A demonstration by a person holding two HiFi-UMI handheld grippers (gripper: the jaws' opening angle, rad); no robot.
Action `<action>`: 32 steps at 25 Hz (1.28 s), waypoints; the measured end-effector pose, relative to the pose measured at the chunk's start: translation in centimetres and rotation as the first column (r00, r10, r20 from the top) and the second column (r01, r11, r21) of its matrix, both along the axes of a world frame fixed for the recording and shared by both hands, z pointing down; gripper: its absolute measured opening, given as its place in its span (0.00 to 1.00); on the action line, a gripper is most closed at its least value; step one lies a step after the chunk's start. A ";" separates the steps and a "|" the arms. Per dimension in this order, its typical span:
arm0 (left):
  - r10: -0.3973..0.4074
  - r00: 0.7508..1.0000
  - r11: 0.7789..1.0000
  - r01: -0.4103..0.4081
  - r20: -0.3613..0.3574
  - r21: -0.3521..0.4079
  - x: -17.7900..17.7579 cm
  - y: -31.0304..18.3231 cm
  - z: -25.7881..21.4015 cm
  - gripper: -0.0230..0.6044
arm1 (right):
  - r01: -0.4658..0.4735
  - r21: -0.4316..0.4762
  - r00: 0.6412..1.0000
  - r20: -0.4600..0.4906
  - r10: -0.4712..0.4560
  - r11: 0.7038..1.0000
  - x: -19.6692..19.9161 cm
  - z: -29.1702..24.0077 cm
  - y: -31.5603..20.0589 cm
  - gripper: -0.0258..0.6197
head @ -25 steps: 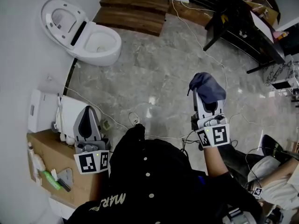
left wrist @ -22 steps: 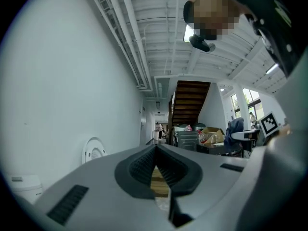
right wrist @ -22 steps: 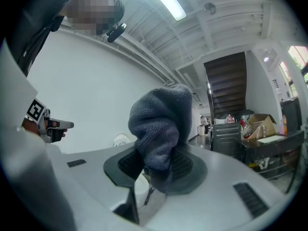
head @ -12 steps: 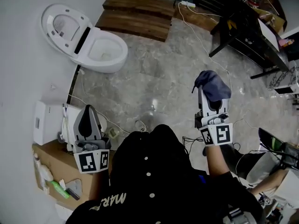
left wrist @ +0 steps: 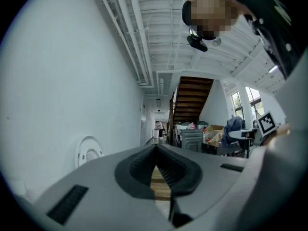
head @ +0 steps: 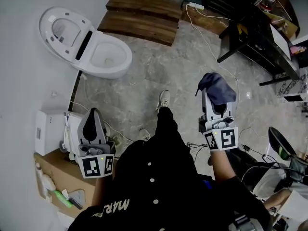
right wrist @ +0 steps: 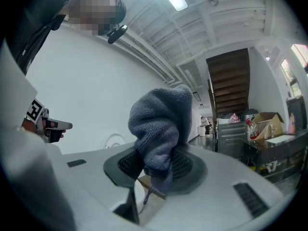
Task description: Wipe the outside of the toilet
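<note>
While the grey marbled floor (head: 159, 71) is being looked down on in the head view, the white toilet (head: 96, 40) is being shown at the upper left. It is standing against the white wall (head: 24, 81) with its lid raised and its bowl open, well apart from both grippers. Wooden steps (head: 142, 16) are being shown just beyond it, and a cardboard box (head: 65, 170) is being shown at the lower left, beside the person's dark jacket (head: 159, 186). The left gripper (head: 92, 112) is being held over the near edge of that box. In the left gripper view its jaws are being pressed together at the tips, with nothing caught between them (left wrist: 156, 150). The right gripper (head: 214, 96) is being held over the floor on the other side of the body. It is being clenched on a blue-grey knitted cloth (head: 219, 85), which is bunching up above the jaws (right wrist: 161, 124). A pale shoe (head: 164, 99) is being set forward on the floor between the two grippers.
</note>
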State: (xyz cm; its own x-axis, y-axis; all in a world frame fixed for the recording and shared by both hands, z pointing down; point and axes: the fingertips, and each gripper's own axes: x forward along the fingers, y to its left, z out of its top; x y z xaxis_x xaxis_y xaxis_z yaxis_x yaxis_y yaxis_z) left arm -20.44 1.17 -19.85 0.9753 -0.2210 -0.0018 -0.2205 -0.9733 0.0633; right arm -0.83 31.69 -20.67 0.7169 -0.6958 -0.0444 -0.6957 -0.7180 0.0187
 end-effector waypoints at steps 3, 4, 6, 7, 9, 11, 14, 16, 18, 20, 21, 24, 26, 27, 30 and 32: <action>-0.032 0.999 0.999 0.032 0.003 0.001 2.2 -1.0 0.3 0.05 | 0.011 0.014 1.000 0.000 -0.011 1.000 3.1 0.4 -1.0 0.22; -0.040 0.999 0.999 0.040 0.004 -0.001 3.2 -1.3 0.4 0.05 | 0.017 0.018 1.000 0.000 -0.017 1.000 4.3 0.4 -1.4 0.22; -0.048 0.999 0.999 0.048 0.007 0.001 5.5 -1.5 0.3 0.05 | 0.034 0.022 0.999 -0.002 -0.034 0.999 6.8 0.4 -2.4 0.22; -0.050 0.999 0.999 0.050 0.006 0.005 6.8 -1.6 0.2 0.05 | 0.043 0.021 0.999 -0.002 -0.043 0.999 8.1 0.4 -2.8 0.22; -0.056 0.998 0.998 0.056 0.003 0.010 9.3 -2.0 -0.1 0.05 | 0.061 0.018 0.998 -0.003 -0.061 0.998 10.6 0.5 -3.8 0.22; -0.066 0.998 0.998 0.065 0.002 0.012 11.5 -2.5 -0.1 0.06 | 0.082 0.014 0.997 -0.004 -0.082 0.997 12.8 0.5 -4.8 0.22; -0.089 0.996 0.996 0.089 0.002 0.015 14.6 -3.3 -0.4 0.05 | 0.121 0.007 0.993 -0.007 -0.121 0.993 16.2 0.3 -6.3 0.22; -0.112 0.994 0.994 0.112 0.000 0.013 16.7 -3.7 -0.8 0.06 | 0.152 -0.001 0.988 -0.009 -0.152 0.988 18.5 0.0 -7.2 0.22; -0.137 0.991 0.990 0.137 -0.003 0.011 18.6 -4.0 -1.2 0.05 | 0.181 -0.006 0.983 -0.009 -0.181 0.983 20.9 -0.3 -8.0 0.22; -0.165 0.986 0.986 0.166 -0.005 0.012 20.4 -4.3 -1.5 0.06 | 0.209 -0.003 0.978 -0.005 -0.209 0.978 23.2 -0.6 -9.0 0.22; -0.179 0.984 0.984 0.179 -0.003 0.012 21.2 -4.4 -1.6 0.05 | 0.226 -0.002 0.974 -0.003 -0.226 0.974 24.3 -0.7 -9.5 0.22; -0.217 0.976 0.976 0.217 0.006 0.018 23.2 -5.0 -1.8 0.05 | 0.287 -0.006 0.958 0.008 -0.287 0.958 27.0 -0.4 -11.6 0.22; -0.247 0.969 0.969 0.247 0.015 0.019 24.1 -5.4 -1.6 0.05 | 0.338 -0.011 0.941 0.013 -0.338 0.941 28.1 -0.1 -13.3 0.22; -0.264 0.964 0.964 0.264 0.019 0.015 24.3 -5.7 -1.4 0.05 | 0.363 -0.016 0.932 0.013 -0.363 0.932 28.5 0.2 -14.2 0.22; -0.307 0.951 0.952 0.308 0.033 -0.007 24.6 -7.0 -0.4 0.05 | 0.423 -0.033 0.906 0.013 -0.422 0.906 28.7 1.1 -17.6 0.22; -0.326 0.944 0.945 0.327 0.051 -0.009 24.1 -8.1 0.7 0.05 | 0.451 -0.047 0.892 0.023 -0.450 0.891 28.2 2.2 -19.8 0.22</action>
State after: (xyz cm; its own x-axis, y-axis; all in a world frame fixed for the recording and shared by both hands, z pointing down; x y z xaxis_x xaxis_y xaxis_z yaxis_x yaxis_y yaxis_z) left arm 3.66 -6.89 -19.18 0.8485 -0.5269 0.0500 -0.5291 -0.8463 0.0609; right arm 27.38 11.85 -18.50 0.3259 -0.9454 0.0052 -0.9448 -0.3256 0.0365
